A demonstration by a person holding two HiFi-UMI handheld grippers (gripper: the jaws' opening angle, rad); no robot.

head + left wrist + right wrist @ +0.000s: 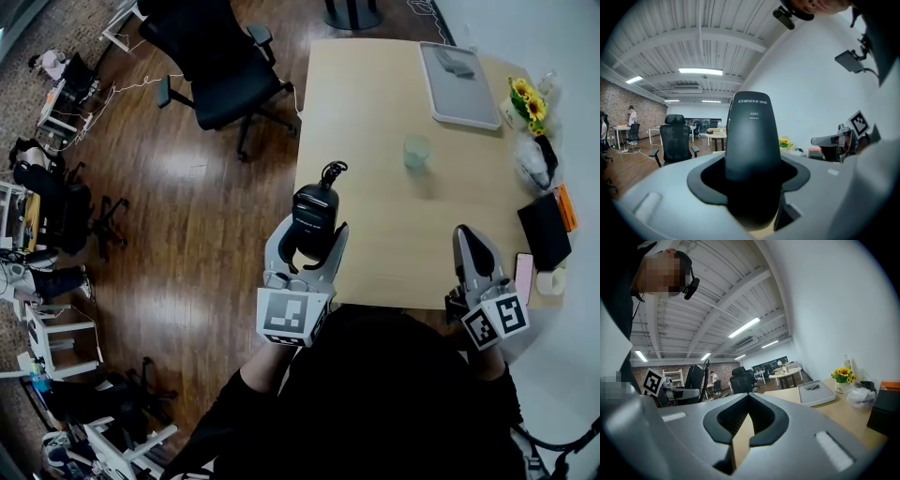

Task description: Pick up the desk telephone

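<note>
A black telephone handset (314,217) stands upright between the jaws of my left gripper (313,234), which is shut on its lower part. Its coiled cord (331,172) loops up from the top end. The handset is held just over the near left part of the wooden table (375,112). In the left gripper view the handset (752,136) fills the middle, clamped in my left gripper (752,176). My right gripper (466,234) hovers over the table's near right part, jaws shut and empty; in its own view the right gripper (749,401) has its tips meeting.
On the table lie a grey tray (459,84) at the far right, a clear cup (417,150), a pot of sunflowers (527,98), a plastic bag (532,164), a black box (544,230) and a pink phone (523,277). A black office chair (220,66) stands at the left.
</note>
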